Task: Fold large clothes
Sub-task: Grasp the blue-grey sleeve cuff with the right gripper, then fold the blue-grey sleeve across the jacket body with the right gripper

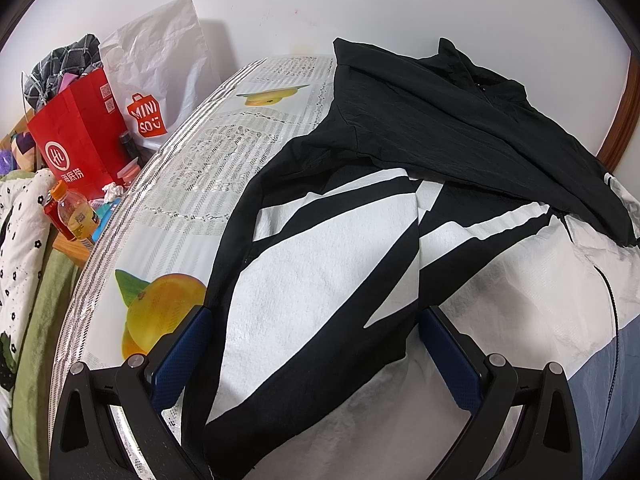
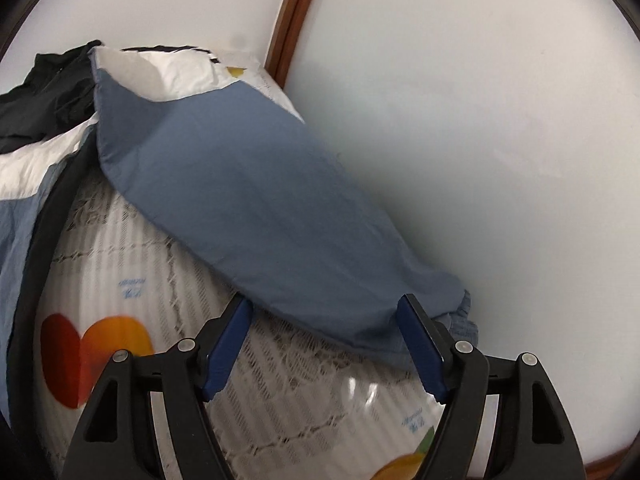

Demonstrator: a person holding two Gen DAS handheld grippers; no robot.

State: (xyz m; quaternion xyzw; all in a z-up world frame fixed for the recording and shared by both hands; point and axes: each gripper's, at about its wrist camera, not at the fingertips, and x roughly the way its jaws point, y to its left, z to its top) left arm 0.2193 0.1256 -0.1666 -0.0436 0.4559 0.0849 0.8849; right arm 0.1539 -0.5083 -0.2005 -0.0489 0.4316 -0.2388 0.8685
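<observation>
Although the jacket already has its black upper part lying doubled over its white-and-black body, the folding looks only partly done. In the left wrist view the garment lies spread across the table, which wears a lacy cover printed with fruit, and its black-and-white sleeve runs down between the fingers of the left gripper. Those fingers stand wide apart, one on each side of the sleeve, and they clamp nothing; whether they touch the cloth cannot be told.

In the right wrist view the blue sleeve stretches out from the body toward the wall, with its cuff end lying between the fingers of the right gripper. These fingers are also apart and grip nothing yet. Judging from this, both sleeves still need to be brought in over the body, and the lower blue part still needs folding up, so most of the work remains.

Beside the table at the left stands a red paper bag stuffed with a dark checked cloth at its top. Behind it leans a white shopping bag, whose contents are hidden. A drink bottle with an orange cap stands near the red bag.
</observation>
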